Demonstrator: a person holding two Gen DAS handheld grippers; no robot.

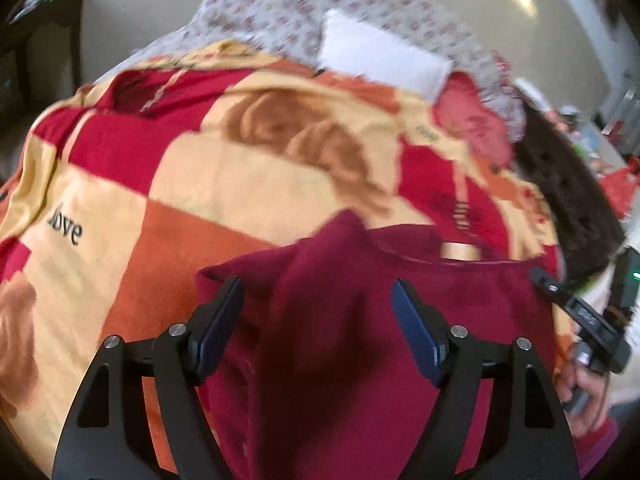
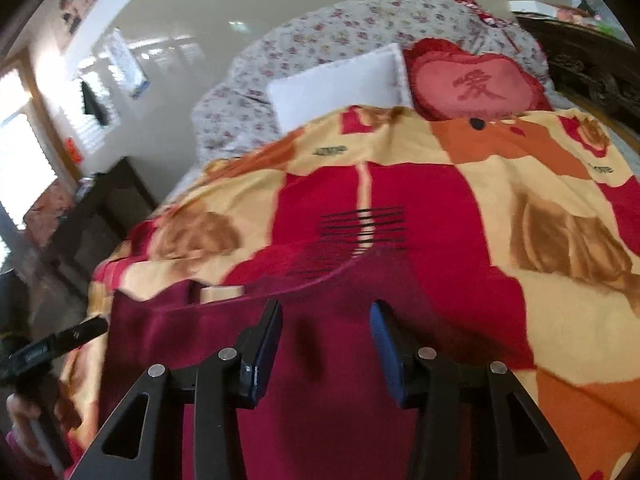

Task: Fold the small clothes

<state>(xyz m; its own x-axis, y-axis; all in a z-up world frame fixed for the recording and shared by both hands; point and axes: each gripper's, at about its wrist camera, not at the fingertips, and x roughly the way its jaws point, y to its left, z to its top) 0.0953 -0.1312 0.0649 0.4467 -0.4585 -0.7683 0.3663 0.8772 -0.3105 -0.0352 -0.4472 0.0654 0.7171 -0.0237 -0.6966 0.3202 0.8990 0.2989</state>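
A maroon garment (image 1: 360,320) lies spread on a blanket (image 1: 200,176) over a bed, its neckline and pale label (image 2: 221,293) turned toward the pillows, as two hand-held grippers hover low above it. The left gripper (image 1: 318,300) has its jaws wide, with a raised fold of cloth between them but, as far as the motion blur lets one judge, not pinched; the right gripper (image 2: 326,322) shows a narrower gap, empty, over flat fabric near the collar. The step in hand appears to be taking hold for a fold. It would go best with each gripper catching a single layer near a shoulder edge, both at matching points so the fold line runs straight, and with the jaws closed only once cloth is fully between the pads. The plush blanket may cling and drag, so a lift before any sideways carry seems wise. Behind lie a white pillow (image 2: 340,80), a red heart cushion (image 2: 478,84) and a floral quilt (image 2: 320,32); a dark carved headboard (image 2: 584,60) stands at the right, and bright windows (image 2: 24,148) at the left of the right wrist view.
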